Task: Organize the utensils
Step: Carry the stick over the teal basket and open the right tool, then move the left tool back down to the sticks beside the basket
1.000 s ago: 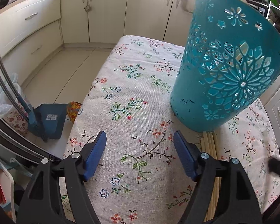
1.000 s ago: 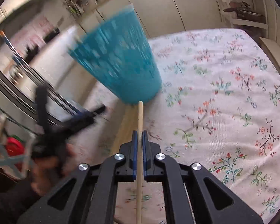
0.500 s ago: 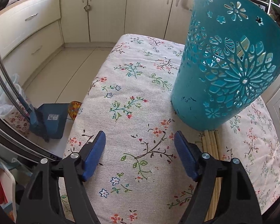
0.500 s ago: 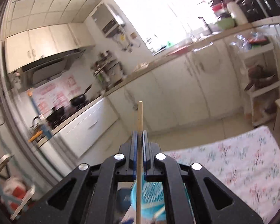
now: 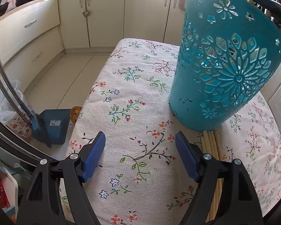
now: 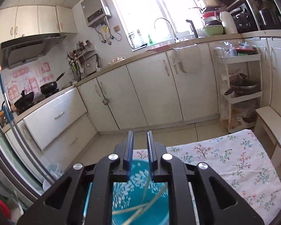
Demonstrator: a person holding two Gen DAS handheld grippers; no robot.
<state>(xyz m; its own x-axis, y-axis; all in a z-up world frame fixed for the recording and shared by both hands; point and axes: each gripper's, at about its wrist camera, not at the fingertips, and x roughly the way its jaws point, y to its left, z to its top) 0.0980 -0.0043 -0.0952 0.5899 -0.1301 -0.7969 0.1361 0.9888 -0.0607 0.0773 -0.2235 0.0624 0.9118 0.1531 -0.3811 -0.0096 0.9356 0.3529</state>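
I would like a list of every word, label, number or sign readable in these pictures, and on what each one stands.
None is readable.
Red paper cut-outs on the wall by the stove: characters too blurred.
White label on the blue dustpan: print too small.

My left tool [image 5: 140,157] hangs wide apart over the flowered cloth on the table [image 5: 133,97], with nothing between its blue pads. Ahead and to its right stands the teal cut-out basket [image 5: 221,71]. Wooden chopsticks [image 5: 211,146] lie just beside the right pad, their far ends at the basket's base.
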